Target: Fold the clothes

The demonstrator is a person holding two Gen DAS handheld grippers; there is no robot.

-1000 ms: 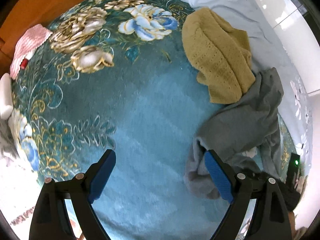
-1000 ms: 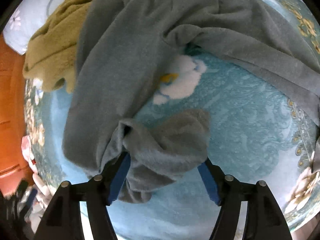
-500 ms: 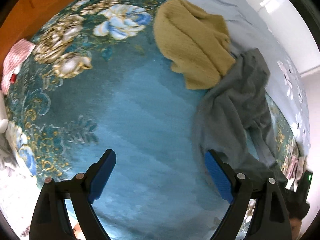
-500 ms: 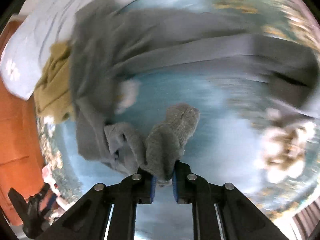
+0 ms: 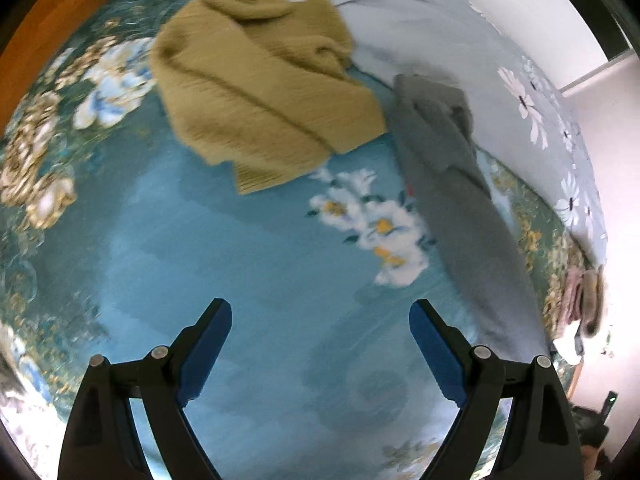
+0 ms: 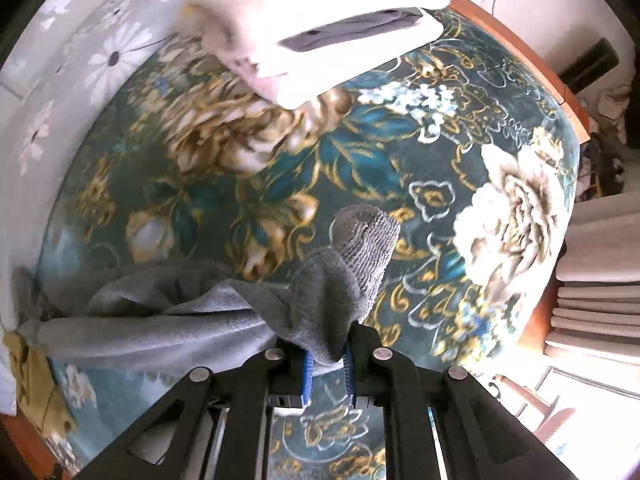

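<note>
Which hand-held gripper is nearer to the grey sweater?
Right. The right hand-held gripper is shut on a ribbed end of the grey sweater. The left hand-held gripper hangs open above bare blanket, with the sweater off to its right side.

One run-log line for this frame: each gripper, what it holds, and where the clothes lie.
left gripper: open, empty | right gripper: shut on grey garment, stretched out over floral blanket | yellow sweater: lying unfolded

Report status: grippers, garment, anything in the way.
Right gripper shut on grey garment, lifting one end. Left gripper open, empty. Yellow sweater lies beside the grey one, touching; blanket under left gripper bare.
</note>
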